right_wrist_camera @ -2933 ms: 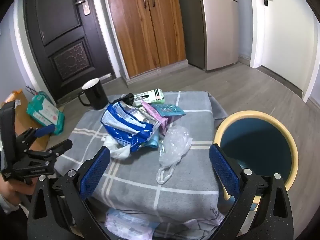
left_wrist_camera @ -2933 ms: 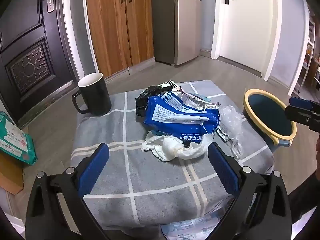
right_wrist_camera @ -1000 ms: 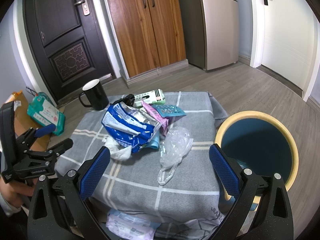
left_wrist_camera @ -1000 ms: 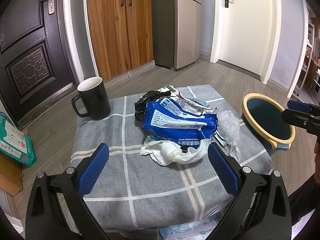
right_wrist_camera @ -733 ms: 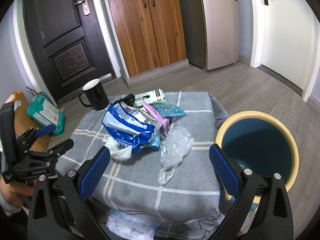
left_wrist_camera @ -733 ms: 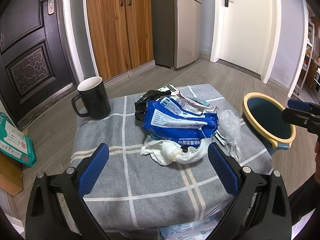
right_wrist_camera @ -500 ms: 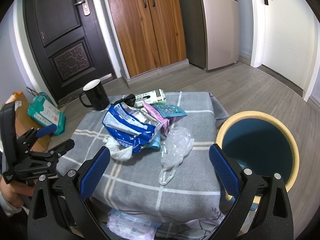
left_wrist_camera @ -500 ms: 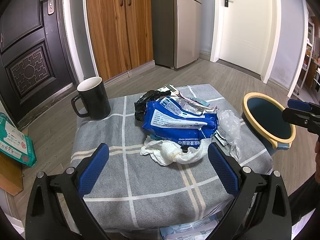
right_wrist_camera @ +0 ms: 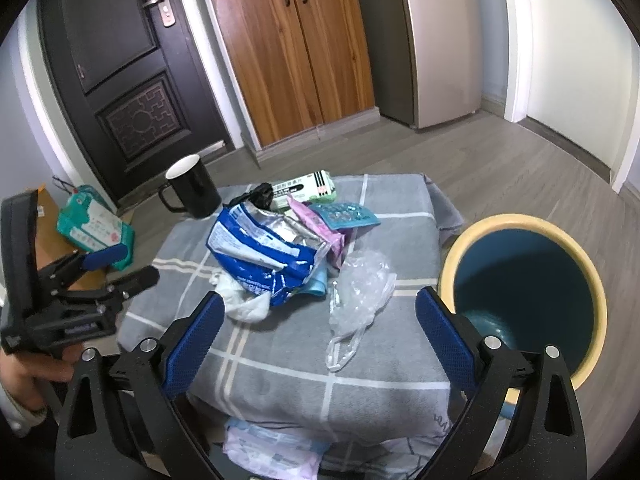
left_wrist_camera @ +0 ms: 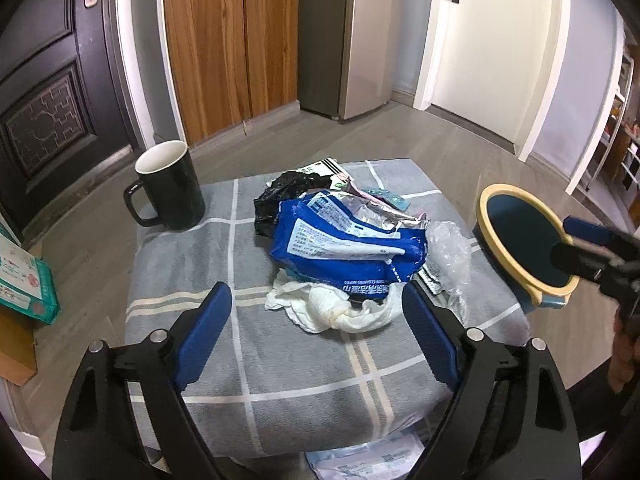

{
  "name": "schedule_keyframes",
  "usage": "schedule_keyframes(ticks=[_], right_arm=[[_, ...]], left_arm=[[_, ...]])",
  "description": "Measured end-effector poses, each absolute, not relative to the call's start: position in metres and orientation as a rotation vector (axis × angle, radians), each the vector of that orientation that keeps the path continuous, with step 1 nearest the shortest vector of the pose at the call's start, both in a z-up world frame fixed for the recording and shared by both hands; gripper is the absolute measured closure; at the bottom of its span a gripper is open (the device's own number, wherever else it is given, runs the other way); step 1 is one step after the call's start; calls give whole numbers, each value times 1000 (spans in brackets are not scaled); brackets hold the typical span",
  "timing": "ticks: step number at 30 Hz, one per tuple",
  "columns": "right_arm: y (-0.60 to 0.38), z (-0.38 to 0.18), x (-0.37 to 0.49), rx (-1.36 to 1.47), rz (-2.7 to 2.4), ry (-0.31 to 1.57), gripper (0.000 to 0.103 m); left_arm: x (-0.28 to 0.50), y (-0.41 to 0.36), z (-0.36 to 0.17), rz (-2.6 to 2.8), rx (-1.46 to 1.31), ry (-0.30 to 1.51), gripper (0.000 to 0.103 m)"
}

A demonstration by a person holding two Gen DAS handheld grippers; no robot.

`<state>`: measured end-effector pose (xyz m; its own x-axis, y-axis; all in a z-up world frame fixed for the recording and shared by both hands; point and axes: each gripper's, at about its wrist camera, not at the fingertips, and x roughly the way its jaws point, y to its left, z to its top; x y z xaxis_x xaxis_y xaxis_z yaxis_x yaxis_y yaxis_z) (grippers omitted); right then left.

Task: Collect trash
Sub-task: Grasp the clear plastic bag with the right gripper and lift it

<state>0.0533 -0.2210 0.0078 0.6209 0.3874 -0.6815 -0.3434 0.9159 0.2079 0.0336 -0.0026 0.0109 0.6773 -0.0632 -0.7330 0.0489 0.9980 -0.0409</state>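
Note:
A pile of trash lies on a grey checked cloth over a low stool. It holds a blue wipes pack, a crumpled white tissue, a clear plastic bag, a black bag, a pink wrapper, a blister sheet and a green box. A blue bin with a yellow rim stands right of the stool. My left gripper is open, just short of the tissue. My right gripper is open, near the plastic bag.
A black mug stands at the cloth's far left corner. A green wipes pack lies on a cardboard box at the left. A plastic-wrapped pack sits under the stool's front. Doors, cupboard and fridge stand behind.
Both grippers have drifted slightly; the pile sits a touch nearer the left gripper. Nothing has been gripped or moved on the cloth.

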Motion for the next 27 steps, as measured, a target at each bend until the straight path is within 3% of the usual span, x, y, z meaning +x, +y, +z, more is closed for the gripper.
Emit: schedule_keyframes(ticks=[2, 7, 14, 27], right_arm=[[-221, 6, 56, 58, 421, 805, 9], [-218, 0, 64, 44, 417, 838, 29], [-217, -14, 78, 56, 395, 885, 29], [-212, -42, 104, 83, 360, 962, 29]], left_arm=[[40, -1, 15, -72, -24, 835, 20], [66, 1, 19, -105, 22, 886, 26], [108, 17, -11, -142, -30, 1018, 34], [163, 45, -52, -206, -293, 1117, 35]])
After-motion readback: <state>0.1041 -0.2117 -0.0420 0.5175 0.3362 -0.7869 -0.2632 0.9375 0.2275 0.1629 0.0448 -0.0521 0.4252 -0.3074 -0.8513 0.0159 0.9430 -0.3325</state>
